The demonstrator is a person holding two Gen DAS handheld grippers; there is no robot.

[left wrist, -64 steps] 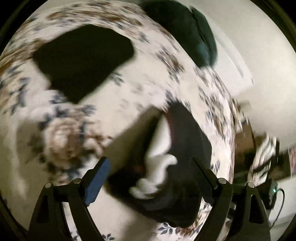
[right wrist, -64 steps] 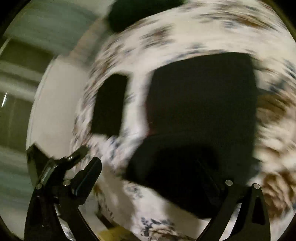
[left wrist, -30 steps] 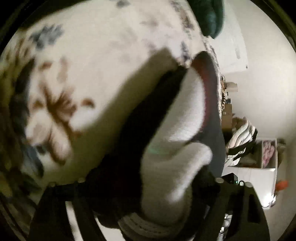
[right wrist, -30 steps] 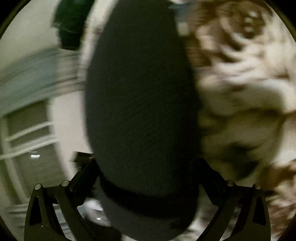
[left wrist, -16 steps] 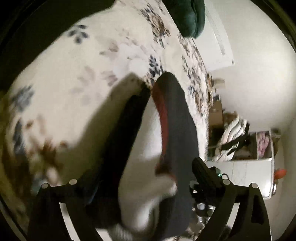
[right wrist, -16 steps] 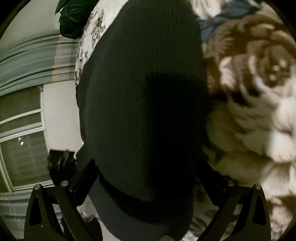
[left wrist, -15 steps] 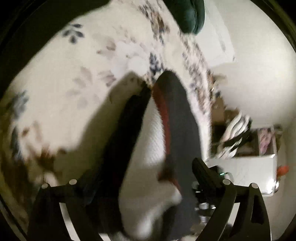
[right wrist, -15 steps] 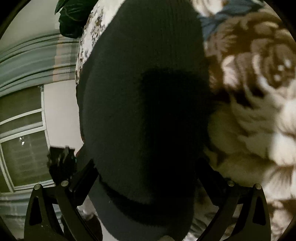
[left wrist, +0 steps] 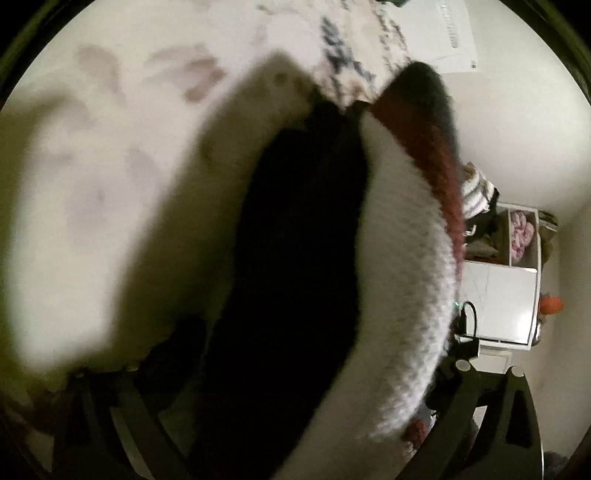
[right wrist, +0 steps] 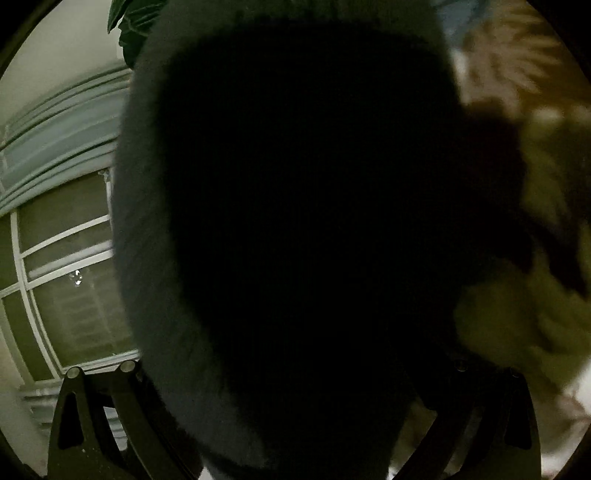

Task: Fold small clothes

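A small dark knitted garment with a white fleecy lining (left wrist: 402, 258) and a red band (left wrist: 424, 144) fills the left wrist view. My left gripper (left wrist: 295, 435) is shut on its near edge; the cloth hides the fingertips. In the right wrist view the same dark garment (right wrist: 295, 221) covers nearly the whole frame. My right gripper (right wrist: 295, 435) is shut on its edge, fingertips hidden. The garment hangs just above the floral bedspread (left wrist: 110, 184).
The floral bedspread also shows at the right of the right wrist view (right wrist: 535, 166). A white cabinet (left wrist: 498, 306) and shelves with clothes (left wrist: 521, 232) stand beyond the bed. A window (right wrist: 62, 277) and a dark green cushion (right wrist: 136, 26) show at left.
Both grippers have moved closer to the bedspread with the garment. The cloth now fills more of both views and is darker in the right one.
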